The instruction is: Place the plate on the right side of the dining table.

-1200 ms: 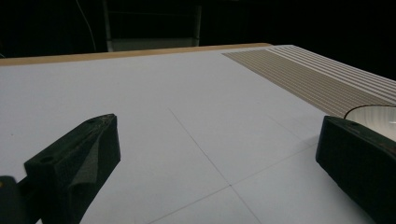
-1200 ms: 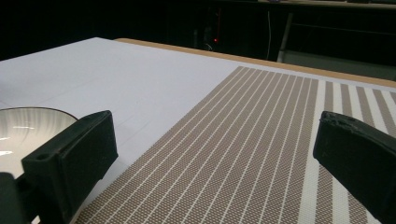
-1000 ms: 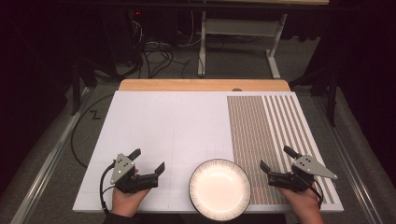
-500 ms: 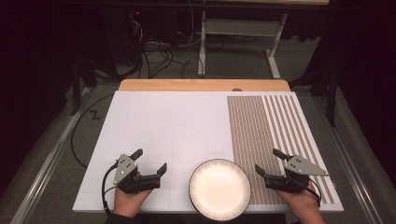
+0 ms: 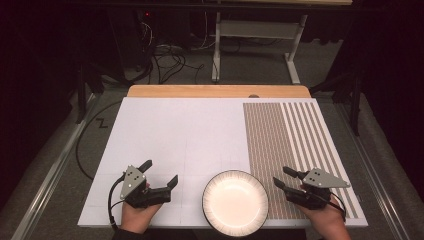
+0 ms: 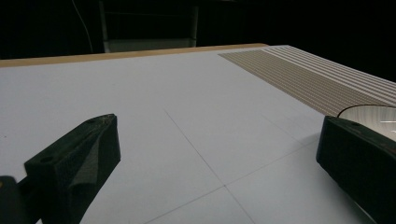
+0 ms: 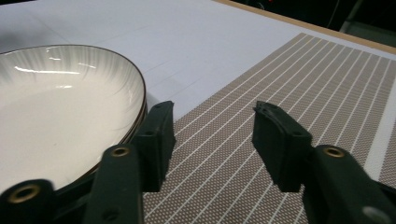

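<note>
A white plate (image 5: 235, 201) with a dark rim sits at the table's near edge, between my two grippers. My left gripper (image 5: 159, 172) rests on the white table cover to the plate's left, jaws wide apart and empty. In the left gripper view the left gripper (image 6: 215, 135) looks across bare white surface, with the plate (image 6: 373, 114) past its right jaw. My right gripper (image 5: 281, 176) lies on the brown striped mat (image 5: 290, 140) just right of the plate. Its jaws have just been closing with nothing between them. In the right gripper view the right gripper (image 7: 212, 114) has its left jaw beside the plate (image 7: 56, 107) rim.
The white cover (image 5: 185, 135) spans the table's left and middle, with a wooden strip (image 5: 215, 91) along the far edge. Beyond the table are cables and a metal stand (image 5: 220, 45) on the dark floor.
The right gripper's jaws have narrowed from wide apart to about half as wide. Both hands and the plate stay where they were.
</note>
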A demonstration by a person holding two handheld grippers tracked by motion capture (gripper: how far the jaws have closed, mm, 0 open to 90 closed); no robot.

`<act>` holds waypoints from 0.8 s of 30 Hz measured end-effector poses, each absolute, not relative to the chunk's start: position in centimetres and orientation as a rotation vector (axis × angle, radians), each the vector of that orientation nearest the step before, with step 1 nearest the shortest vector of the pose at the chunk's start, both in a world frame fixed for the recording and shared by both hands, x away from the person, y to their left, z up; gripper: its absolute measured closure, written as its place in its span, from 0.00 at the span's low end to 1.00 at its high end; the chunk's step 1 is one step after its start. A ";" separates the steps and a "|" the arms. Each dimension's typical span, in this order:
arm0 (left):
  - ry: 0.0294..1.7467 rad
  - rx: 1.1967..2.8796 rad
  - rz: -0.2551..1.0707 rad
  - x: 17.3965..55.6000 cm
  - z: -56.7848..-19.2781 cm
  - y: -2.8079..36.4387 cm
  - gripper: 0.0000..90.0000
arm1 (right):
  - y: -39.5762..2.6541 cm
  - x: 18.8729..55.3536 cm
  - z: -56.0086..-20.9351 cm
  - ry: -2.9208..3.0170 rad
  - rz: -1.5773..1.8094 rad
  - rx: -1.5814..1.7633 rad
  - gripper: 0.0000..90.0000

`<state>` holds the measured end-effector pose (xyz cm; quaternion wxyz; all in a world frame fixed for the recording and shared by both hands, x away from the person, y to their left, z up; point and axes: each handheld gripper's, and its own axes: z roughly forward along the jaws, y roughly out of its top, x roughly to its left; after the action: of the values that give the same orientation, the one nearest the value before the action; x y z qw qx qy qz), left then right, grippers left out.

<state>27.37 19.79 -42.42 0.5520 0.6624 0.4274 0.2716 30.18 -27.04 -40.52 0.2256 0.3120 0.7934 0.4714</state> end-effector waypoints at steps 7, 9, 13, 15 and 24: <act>1.013 1.563 0.635 27.4 -42.4 19.9 0.01 | -26.9 29.7 -40.2 2.242 1.319 0.797 0.81; 1.015 1.555 0.630 27.4 -42.4 19.9 0.01 | -27.0 29.6 -40.0 2.256 1.317 0.780 0.83; 1.012 1.555 0.630 27.3 -42.4 19.9 0.01 | -27.4 29.3 -39.9 2.304 1.309 0.759 0.92; 1.011 1.553 0.631 27.3 -42.4 19.9 0.01 | -27.5 29.3 -39.9 2.315 1.314 0.756 0.92; 1.012 1.553 0.632 27.3 -42.5 19.9 0.01 | -26.8 29.1 -39.6 2.420 1.314 0.699 1.00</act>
<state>27.30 19.86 -42.48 0.5577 0.6583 0.4289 0.2677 29.10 -26.80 -39.59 0.1496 0.2432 0.8422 0.4573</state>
